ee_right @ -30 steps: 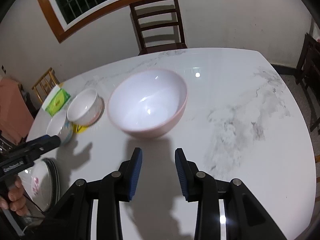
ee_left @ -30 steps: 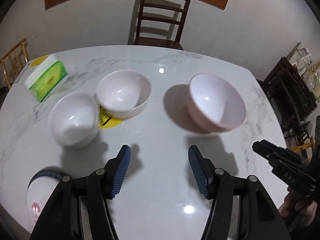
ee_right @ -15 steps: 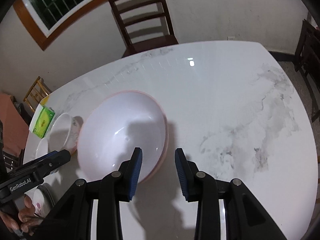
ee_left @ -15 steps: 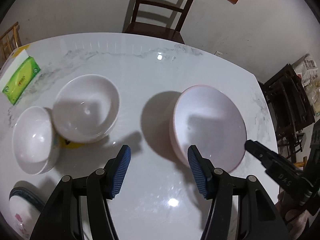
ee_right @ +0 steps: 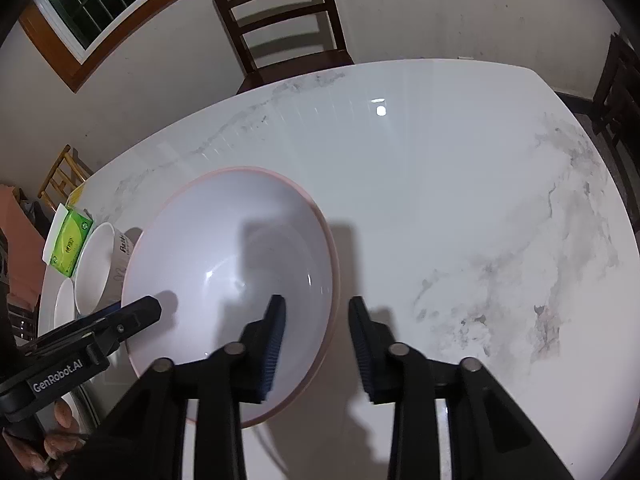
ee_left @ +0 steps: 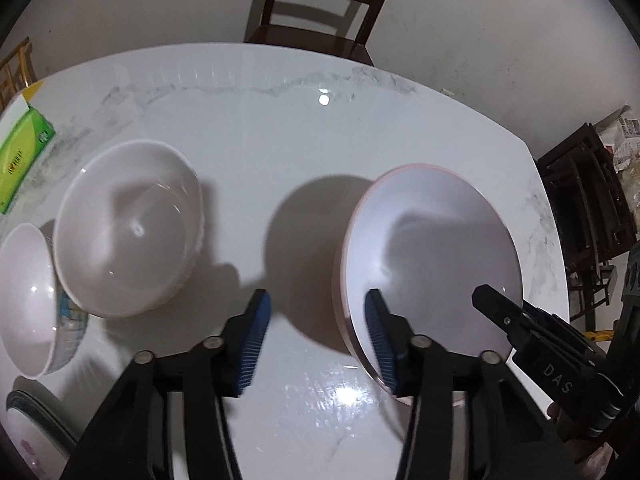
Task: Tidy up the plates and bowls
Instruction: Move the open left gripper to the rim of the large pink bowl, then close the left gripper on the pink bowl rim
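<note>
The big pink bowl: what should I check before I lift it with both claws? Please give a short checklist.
1. Left claw straddles the pink bowl rim: ok, jaws closing.
2. Right claw straddles the rim on the other side: ok, jaws closing.
3. Claws pressing on the bowl wall: not ok, gaps visible.
4. Pink bowl empty: ok.
5. White bowl apart from it: ok.

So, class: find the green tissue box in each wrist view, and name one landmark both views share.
Left wrist view: the green tissue box lies at the far left edge, beyond the white bowls.
Right wrist view: it sits at left of centre, left of the big pink-rimmed bowl.
Shared landmark: the dark wooden chair behind the table.
</note>
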Demonstrator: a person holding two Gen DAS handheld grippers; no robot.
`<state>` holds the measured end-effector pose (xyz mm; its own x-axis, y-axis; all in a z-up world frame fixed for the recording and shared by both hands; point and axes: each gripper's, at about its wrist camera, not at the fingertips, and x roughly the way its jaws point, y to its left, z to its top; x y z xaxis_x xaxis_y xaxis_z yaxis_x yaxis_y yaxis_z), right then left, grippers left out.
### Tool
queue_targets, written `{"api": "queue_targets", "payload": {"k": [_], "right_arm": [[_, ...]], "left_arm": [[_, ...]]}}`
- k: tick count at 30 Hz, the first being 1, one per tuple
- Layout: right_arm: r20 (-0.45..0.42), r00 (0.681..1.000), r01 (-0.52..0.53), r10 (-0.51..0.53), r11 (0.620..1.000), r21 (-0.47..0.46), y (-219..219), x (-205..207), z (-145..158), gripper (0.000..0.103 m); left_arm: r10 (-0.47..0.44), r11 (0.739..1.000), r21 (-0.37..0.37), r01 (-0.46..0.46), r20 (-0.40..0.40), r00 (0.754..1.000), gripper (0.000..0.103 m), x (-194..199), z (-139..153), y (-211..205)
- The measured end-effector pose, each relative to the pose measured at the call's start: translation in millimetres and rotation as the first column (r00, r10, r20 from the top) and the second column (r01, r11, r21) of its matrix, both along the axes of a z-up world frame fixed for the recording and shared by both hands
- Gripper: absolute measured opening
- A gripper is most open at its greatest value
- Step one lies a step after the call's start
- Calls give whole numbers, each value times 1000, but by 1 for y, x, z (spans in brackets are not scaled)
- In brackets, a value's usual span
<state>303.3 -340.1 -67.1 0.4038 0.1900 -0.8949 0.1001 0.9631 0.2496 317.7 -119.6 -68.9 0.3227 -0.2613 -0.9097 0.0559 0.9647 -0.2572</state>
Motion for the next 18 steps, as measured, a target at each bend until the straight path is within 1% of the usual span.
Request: {"api": "queue_targets", "payload": {"k": [1, 2, 3, 5, 7, 9, 14, 18], "right_arm": [[-8, 1000, 1, -1, 1000, 1, 0, 0, -2, 19], [-13, 1000, 6, -6, 1000, 2, -1, -1, -3, 18], [-15, 1000, 10, -10, 1000, 12, -2, -3, -3, 18], [-15, 1000, 12, -12, 1000, 16, -2, -5, -3, 18], [-19, 1000, 14, -13, 1000, 5, -1, -10, -2, 17], [-24, 1000, 18, -18, 1000, 1, 0, -14, -2, 17], [-29, 999, 21, -21, 1000, -2, 8, -31, 4, 17], [-24, 1000, 15, -15, 1000, 5, 17, -52, 12, 17]], "left_arm": [[-2, 1000, -6, 2, -2, 1000, 33, 0, -1, 0], [-6, 1000, -16, 6, -1, 1000, 31, -1, -2, 0], [-11, 1000, -23, 11, -1, 1000, 29, -1, -3, 0], [-26, 999, -41, 26, 2, 1000, 18, -1, -2, -4], [-40, 998, -47, 40, 1, 999, 13, -4, -1, -8], [-37, 998, -43, 38, 5, 999, 12, -8, 2, -8], [-32, 998, -62, 32, -1, 999, 12, -23, 6, -1], [-32, 998, -58, 33, 12, 999, 12, -45, 14, 7]]}}
